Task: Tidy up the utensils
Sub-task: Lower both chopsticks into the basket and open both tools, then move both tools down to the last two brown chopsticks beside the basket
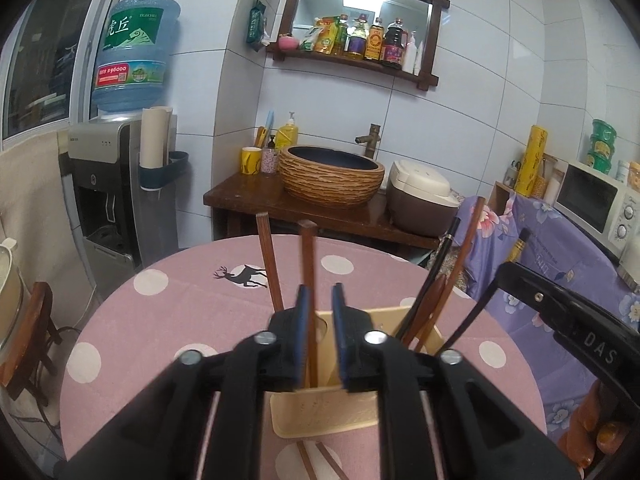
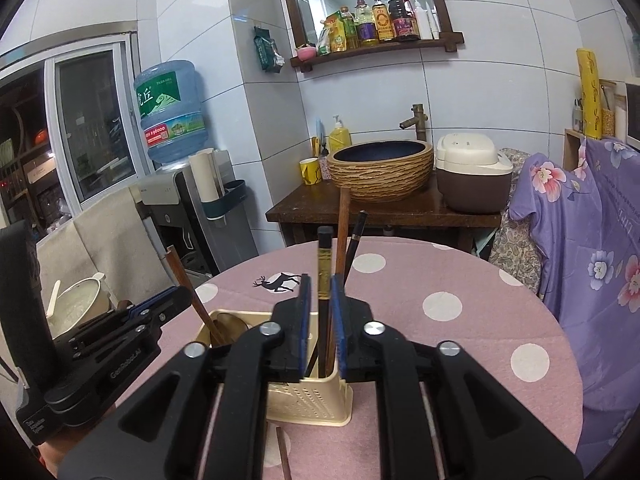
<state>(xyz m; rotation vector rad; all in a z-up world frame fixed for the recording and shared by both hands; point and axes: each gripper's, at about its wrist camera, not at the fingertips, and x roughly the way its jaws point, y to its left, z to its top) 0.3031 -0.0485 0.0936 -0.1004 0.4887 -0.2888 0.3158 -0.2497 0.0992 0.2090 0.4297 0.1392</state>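
Standing chopsticks [image 2: 325, 280] crowd the holder [image 1: 328, 412] between both grippers' parted fingers [image 1: 302, 320].

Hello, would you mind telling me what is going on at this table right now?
A person is sorting chopsticks into a beige utensil holder on the pink dotted table, one handheld gripper per hand. The left gripper stands open around a brown chopstick in the holder's left compartment; the right gripper is open around a black chopstick in the right one. More chopsticks still lie on the table in front.
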